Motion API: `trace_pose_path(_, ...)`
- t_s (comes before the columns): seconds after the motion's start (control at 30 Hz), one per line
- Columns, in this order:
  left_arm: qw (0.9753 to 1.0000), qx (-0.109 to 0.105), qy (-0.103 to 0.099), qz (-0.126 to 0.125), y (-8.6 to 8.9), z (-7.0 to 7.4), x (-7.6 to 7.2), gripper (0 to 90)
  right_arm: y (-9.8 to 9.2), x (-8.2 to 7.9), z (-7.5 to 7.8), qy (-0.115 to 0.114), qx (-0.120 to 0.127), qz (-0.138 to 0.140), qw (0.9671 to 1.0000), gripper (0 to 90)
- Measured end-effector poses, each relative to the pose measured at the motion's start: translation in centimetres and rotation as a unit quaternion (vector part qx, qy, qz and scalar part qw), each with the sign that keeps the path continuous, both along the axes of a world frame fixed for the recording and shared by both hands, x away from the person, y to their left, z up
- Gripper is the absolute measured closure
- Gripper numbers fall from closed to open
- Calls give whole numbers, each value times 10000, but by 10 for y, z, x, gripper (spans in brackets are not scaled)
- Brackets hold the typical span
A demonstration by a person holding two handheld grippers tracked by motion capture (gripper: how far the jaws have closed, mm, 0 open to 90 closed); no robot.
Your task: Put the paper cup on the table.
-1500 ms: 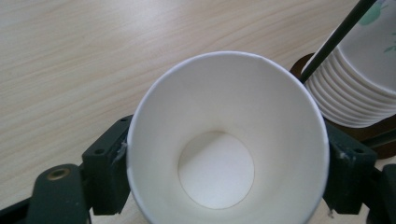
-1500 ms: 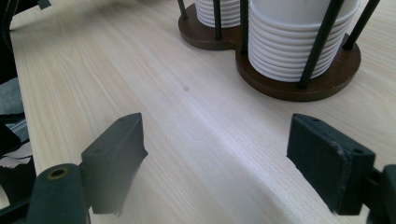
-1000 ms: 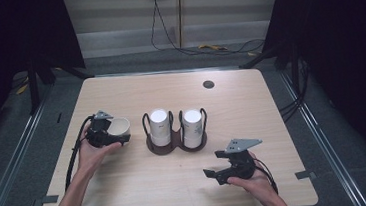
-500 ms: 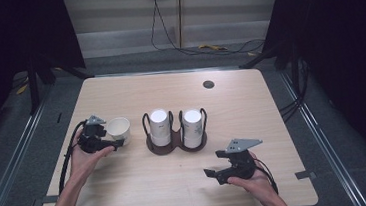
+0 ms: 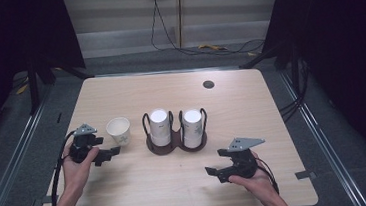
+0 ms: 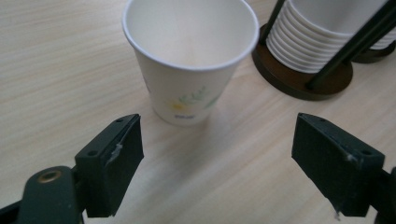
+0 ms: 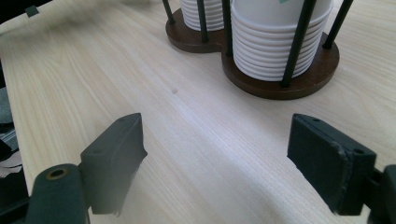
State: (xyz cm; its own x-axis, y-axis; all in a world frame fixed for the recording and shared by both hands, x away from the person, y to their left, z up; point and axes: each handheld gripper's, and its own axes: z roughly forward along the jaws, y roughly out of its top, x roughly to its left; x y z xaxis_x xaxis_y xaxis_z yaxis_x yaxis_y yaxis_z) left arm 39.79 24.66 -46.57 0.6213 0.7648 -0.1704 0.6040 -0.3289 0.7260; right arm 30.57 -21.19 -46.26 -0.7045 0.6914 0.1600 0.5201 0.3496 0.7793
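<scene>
A white paper cup (image 5: 118, 130) with a small flower print stands upright and empty on the table, left of a dark two-post cup holder (image 5: 176, 144). The holder carries two stacks of upside-down white cups (image 5: 159, 127) (image 5: 193, 128). My left gripper (image 5: 110, 153) sits just below and left of the single cup, open, with the cup (image 6: 189, 56) ahead of its jaws and clear of them. My right gripper (image 5: 215, 171) rests open near the front right, below the holder. The holder's base (image 7: 275, 86) and ribbed cup stacks (image 7: 266, 46) lie ahead of it.
The light wooden table (image 5: 251, 107) has a round dark cable hole (image 5: 208, 84) near its far right. Cables trail on the floor behind the table. Dark curtains flank both sides. Bare wood lies between the two grippers.
My left gripper let go of the paper cup and drew back toward the left front. The cup now stands alone on the table. The right gripper has stayed put.
</scene>
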Motion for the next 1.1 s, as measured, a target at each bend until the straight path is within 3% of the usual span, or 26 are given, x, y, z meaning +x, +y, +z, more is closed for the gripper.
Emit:
trace_pose_path(0.07, 9999, 1, -118, -53, -2, 3, -7, 166, 0, 0, 0, 0, 1, -4, 10000, 188)
trace_pose_path(0.17, 9997, -162, -118, -126, -6, 7, -20, 167, 0, 1, 0, -14, 2, -31, 10000, 188)
trace_pose_path(0.3, 9987, 118, -502, -16, -16, 4, -36, 173, -1, 1, 0, -59, -7, -64, 10000, 193)
trace_pose_path(0.37, 9992, 122, -380, -94, -19, 2, -39, 173, -2, 0, 1, -110, -17, -115, 9999, 193)
trace_pose_path(0.47, 9989, 3, -376, -286, -24, 1, -48, 184, -6, -1, 2, -150, 20, -236, 9996, 193)
trace_pose_path(0.67, 9979, -429, -211, -435, -36, 5, -67, 184, -11, -1, 3, -171, 79, -438, 9989, 193)
trace_pose_path(0.77, 9971, -481, -308, -504, -45, 6, -77, 184, -11, -2, 3, -198, 82, -494, 9986, 193)
trace_pose_path(0.87, 9954, -368, -334, -813, -55, 2, -83, 183, -12, -2, 3, -221, 76, -547, 9982, 190)
trace_pose_path(0.97, 9961, -280, -456, -701, -57, -7, -81, 184, -13, -3, 3, -263, 80, -637, 9976, 189)
trace_pose_path(1.07, 9958, -353, -286, -799, -58, -17, -80, 184, -15, -3, 3, -281, 71, -766, 9966, 191)
trace_pose_path(1.1, 9956, -375, -317, -798, -58, -19, -81, 184, -16, -3, 3, -290, 76, -776, 9965, 191)
